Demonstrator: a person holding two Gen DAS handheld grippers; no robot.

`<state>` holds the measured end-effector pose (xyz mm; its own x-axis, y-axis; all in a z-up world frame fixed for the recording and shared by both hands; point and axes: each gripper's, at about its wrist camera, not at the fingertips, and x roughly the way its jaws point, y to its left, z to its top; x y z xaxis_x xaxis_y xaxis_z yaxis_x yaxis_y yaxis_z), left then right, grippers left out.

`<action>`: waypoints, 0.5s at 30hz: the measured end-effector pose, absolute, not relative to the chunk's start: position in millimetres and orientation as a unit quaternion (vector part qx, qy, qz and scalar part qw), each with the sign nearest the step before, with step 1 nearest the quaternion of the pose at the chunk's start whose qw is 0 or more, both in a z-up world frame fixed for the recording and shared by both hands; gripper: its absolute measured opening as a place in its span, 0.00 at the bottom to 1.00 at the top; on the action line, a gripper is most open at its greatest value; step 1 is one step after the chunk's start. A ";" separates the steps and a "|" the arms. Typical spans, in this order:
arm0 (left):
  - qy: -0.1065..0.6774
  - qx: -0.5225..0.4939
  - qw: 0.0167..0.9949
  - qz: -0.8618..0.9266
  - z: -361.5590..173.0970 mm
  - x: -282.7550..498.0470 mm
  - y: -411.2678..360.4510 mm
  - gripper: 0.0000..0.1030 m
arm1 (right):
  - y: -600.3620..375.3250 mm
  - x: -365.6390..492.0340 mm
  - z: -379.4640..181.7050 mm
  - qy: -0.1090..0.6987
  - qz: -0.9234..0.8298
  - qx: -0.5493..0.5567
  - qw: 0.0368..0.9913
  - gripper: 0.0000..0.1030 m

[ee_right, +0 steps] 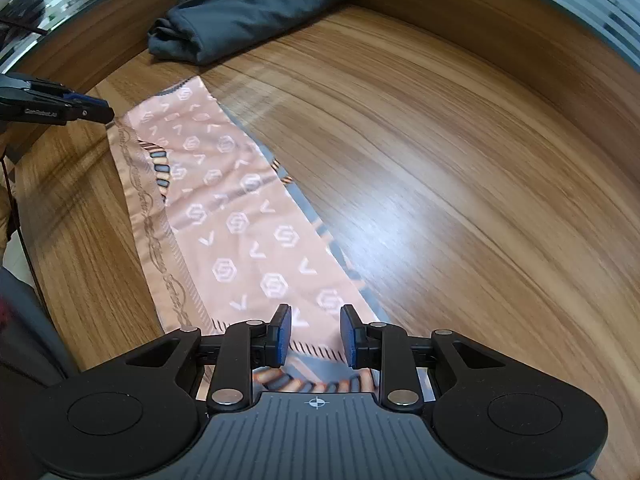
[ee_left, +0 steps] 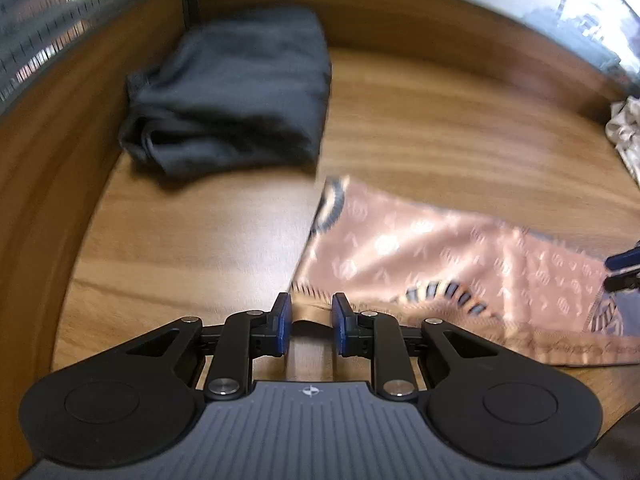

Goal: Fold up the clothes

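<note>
A pink patterned scarf (ee_right: 240,216) lies folded in a long strip on the wooden table (ee_right: 460,184). My right gripper (ee_right: 316,332) is open over the scarf's near end, with the cloth lying between and under its blue pads. My left gripper (ee_left: 312,320) is open at the other end, and a small fold of the scarf's (ee_left: 420,252) edge sits between its fingers. Each gripper shows in the other's view: the left gripper (ee_right: 80,110) at the scarf's far corner, the right gripper (ee_left: 624,272) at the frame's right edge.
A dark grey folded garment (ee_left: 228,96) rests at the table's back left corner against the raised wooden rim (ee_left: 48,184); it is the same dark grey garment (ee_right: 248,12) at the top of the right wrist view. A pale patterned cloth (ee_left: 624,132) lies at the far right. Bare wood spreads right of the scarf.
</note>
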<state>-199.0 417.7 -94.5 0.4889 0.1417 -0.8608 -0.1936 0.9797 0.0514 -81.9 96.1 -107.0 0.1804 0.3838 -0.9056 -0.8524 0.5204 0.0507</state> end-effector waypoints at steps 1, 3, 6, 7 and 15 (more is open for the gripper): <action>0.499 -0.027 0.861 0.097 -96.2 -196.4 417.5 0.24 | 93.9 -81.8 -107.1 0.480 0.420 -0.243 0.731 0.28; 0.506 -0.028 0.857 0.096 -99.7 -191.3 417.1 0.24 | 89.9 -80.5 -107.5 0.481 0.412 -0.238 0.736 0.28; 0.507 -0.027 0.857 0.093 -100.8 -183.6 415.8 0.24 | 86.5 -76.6 -107.6 0.481 0.404 -0.233 0.742 0.28; 0.502 -0.027 0.859 0.092 -99.4 -181.0 415.1 0.25 | 86.5 -75.2 -107.7 0.480 0.404 -0.232 0.743 0.28; 0.478 -0.016 0.875 0.082 -92.9 -158.2 407.0 0.25 | 102.0 -62.5 -110.7 0.476 0.427 -0.250 0.727 0.28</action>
